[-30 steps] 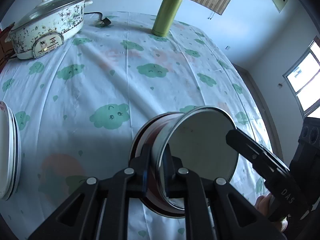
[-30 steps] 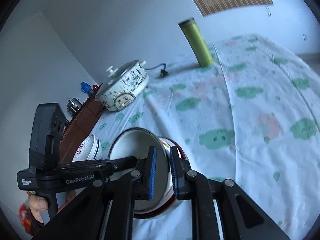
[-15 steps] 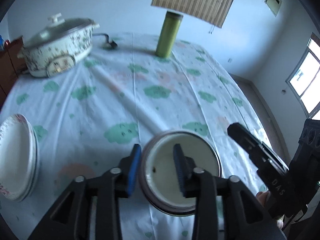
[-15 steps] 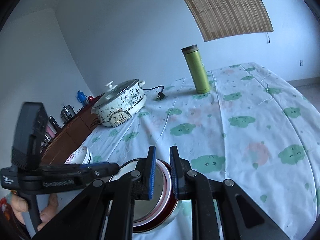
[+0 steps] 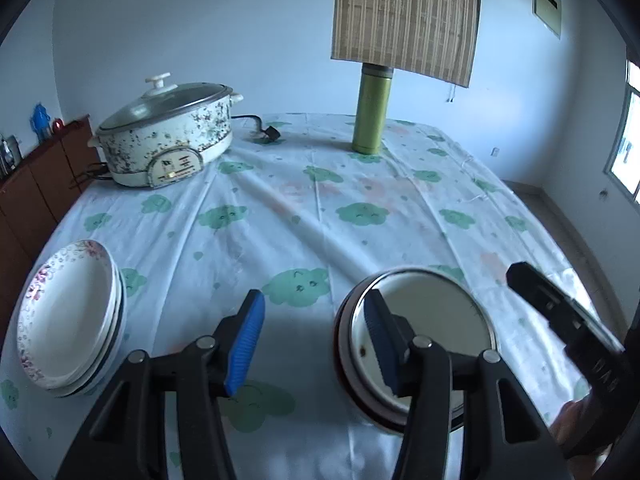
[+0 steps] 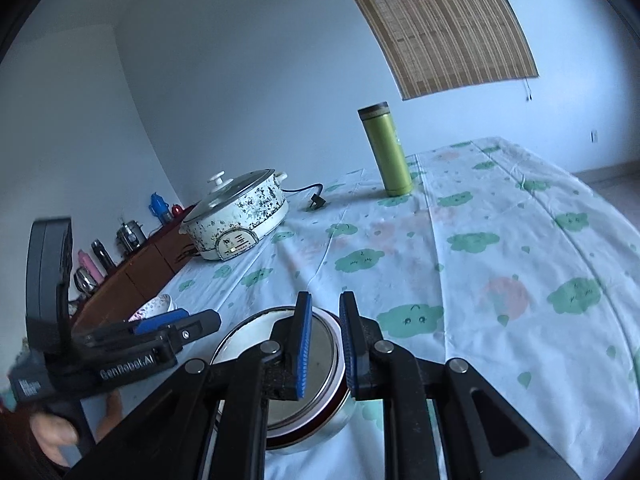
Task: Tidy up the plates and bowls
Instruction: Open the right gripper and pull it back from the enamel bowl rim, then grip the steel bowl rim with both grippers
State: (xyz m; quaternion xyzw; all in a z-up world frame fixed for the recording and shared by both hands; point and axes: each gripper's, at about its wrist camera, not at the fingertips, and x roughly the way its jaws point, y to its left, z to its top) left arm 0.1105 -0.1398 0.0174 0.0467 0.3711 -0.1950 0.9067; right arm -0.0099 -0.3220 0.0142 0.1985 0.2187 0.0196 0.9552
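At five o'clock on the counter (image 5: pixel 360 184), my left gripper (image 5: pixel 316 344) has let go and stands wide apart, leaving the bowls (image 5: pixel 424 320) nested; my right gripper (image 6: pixel 324 344) looks clamped on their rim. Plates (image 5: pixel 68 312) wait at eight o'clock.

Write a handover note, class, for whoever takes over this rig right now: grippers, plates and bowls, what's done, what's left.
Left gripper: open, empty, beside the bowls.
Right gripper: nearly closed over the bowls' rim; whether it grips is unclear.
Bowls: nested, on the table. Plates: stacked near its left edge.
Done: bowls nested, plates stacked.
Left: probably check the right gripper's hold and free it.
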